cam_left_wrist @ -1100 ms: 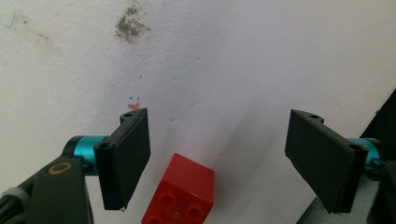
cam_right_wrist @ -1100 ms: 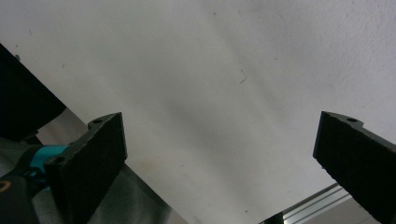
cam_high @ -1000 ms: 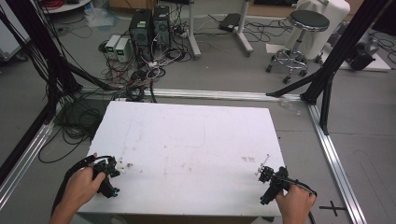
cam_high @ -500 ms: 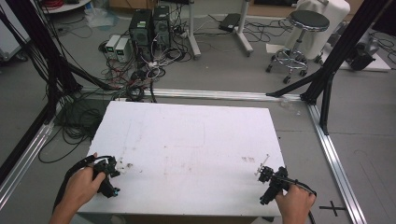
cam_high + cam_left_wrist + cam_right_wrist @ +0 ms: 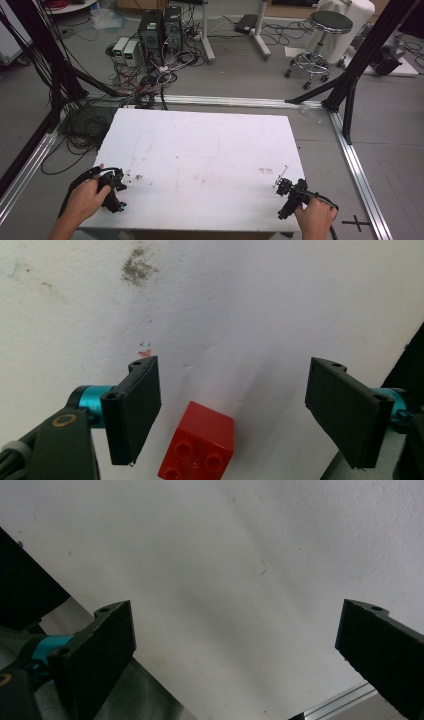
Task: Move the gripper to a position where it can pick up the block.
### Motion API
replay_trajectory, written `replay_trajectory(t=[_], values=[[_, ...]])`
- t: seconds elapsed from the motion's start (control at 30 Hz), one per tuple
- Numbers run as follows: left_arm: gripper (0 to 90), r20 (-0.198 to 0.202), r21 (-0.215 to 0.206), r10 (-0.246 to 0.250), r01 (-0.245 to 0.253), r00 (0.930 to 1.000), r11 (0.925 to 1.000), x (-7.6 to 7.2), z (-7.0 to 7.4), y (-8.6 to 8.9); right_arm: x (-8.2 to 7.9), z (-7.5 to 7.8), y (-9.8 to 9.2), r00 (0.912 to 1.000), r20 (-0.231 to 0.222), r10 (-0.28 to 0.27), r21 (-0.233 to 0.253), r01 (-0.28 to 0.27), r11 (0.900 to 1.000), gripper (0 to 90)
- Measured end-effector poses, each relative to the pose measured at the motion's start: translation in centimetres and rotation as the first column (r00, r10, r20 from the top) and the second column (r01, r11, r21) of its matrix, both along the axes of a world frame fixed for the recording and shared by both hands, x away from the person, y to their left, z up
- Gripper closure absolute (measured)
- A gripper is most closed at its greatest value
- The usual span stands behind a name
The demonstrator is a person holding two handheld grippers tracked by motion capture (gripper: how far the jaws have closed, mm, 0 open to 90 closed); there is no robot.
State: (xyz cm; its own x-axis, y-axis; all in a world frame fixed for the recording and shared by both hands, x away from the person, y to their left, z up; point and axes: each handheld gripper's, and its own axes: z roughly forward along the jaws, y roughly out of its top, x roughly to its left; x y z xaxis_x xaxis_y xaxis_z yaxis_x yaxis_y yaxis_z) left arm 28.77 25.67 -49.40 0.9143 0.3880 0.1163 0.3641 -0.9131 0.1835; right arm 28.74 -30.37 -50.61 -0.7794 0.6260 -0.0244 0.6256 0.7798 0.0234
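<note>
A red studded brick (image 5: 199,447) lies on the white table (image 5: 205,165), seen in the left gripper view low between the jaws, nearer the left jaw and touching neither. My left gripper (image 5: 240,412) is open over it; in the high view that left gripper (image 5: 114,190) sits at the table's front left corner in a hand. My right gripper (image 5: 240,655) is open wide above bare white table with nothing between its jaws. In the high view the right gripper (image 5: 290,196) is held near the front right corner.
A dark smudge (image 5: 137,266) marks the table beyond the left gripper. Aluminium frame rails (image 5: 357,165) run along the table's right side, and black posts (image 5: 350,75) stand at the back corners. Computers and tangled cables (image 5: 155,40) and a stool (image 5: 320,35) sit on the floor behind.
</note>
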Motion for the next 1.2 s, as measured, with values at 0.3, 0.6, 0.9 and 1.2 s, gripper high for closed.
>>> replay_trajectory(t=[0.3, 0.6, 0.9, 1.2], values=[[22.6, -0.004, 0.004, -0.041, 0.041, 0.9992, 0.9992, 0.2, 0.0, 0.1, 0.1, 0.1, 0.2, 1.0, 0.001, 0.006, 0.005, -0.006, 1.0, 1.9], [22.7, -0.003, 0.044, -0.106, 0.106, 0.9943, 0.9934, 0.6, 0.0, -0.1, 0.1, 0.0, 0.2, 0.9999, -0.002, 0.012, 0.009, -0.012, 1.0, 1.9], [22.7, -0.006, 0.067, -0.179, 0.179, 0.9839, 0.9816, 0.9, 0.7, 0.6, 0.2, 0.0, 0.4, 0.9999, -0.002, 0.015, 0.01, -0.015, 1.0, 1.9], [22.7, 0.004, 0.068, -0.238, 0.237, 0.9713, 0.9691, 1.0, 1.6, 1.5, 0.1, 0.1, 0.2, 1.0, 0.006, 0.007, 0.018, -0.007, 1.0, 1.9]])
